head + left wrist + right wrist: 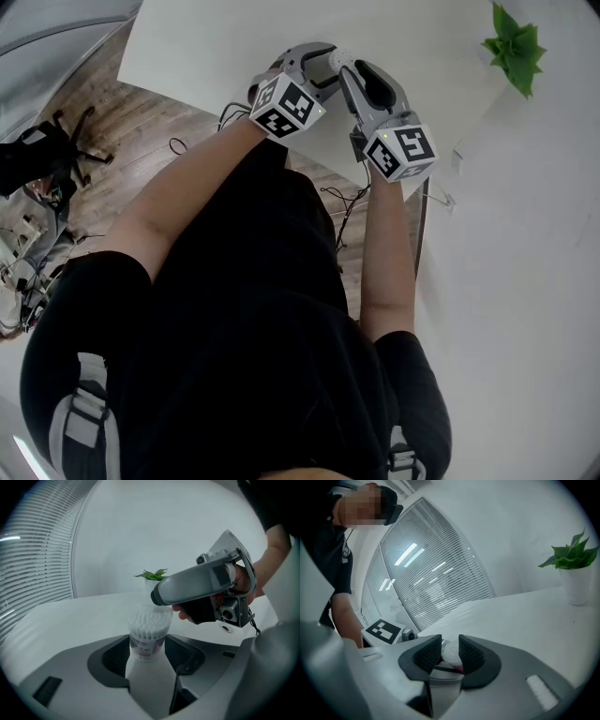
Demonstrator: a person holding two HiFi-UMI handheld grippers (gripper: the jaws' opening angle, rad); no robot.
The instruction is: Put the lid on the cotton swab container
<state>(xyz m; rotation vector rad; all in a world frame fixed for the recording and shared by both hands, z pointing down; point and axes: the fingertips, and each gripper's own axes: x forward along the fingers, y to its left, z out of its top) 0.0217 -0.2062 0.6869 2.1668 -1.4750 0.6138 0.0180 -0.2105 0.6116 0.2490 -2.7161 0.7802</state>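
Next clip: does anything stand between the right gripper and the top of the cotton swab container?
Nothing visible does: the right gripper sits directly at the top of the cotton swab container, which the left gripper holds.

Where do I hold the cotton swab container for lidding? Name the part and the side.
Take the cotton swab container by its lower body, from the side, as the left hand-held gripper does now. It is a narrow round tub, so its walls fit between the jaws, and the swab end is left clear for the right hand-held gripper, whose jaws sit at that end.
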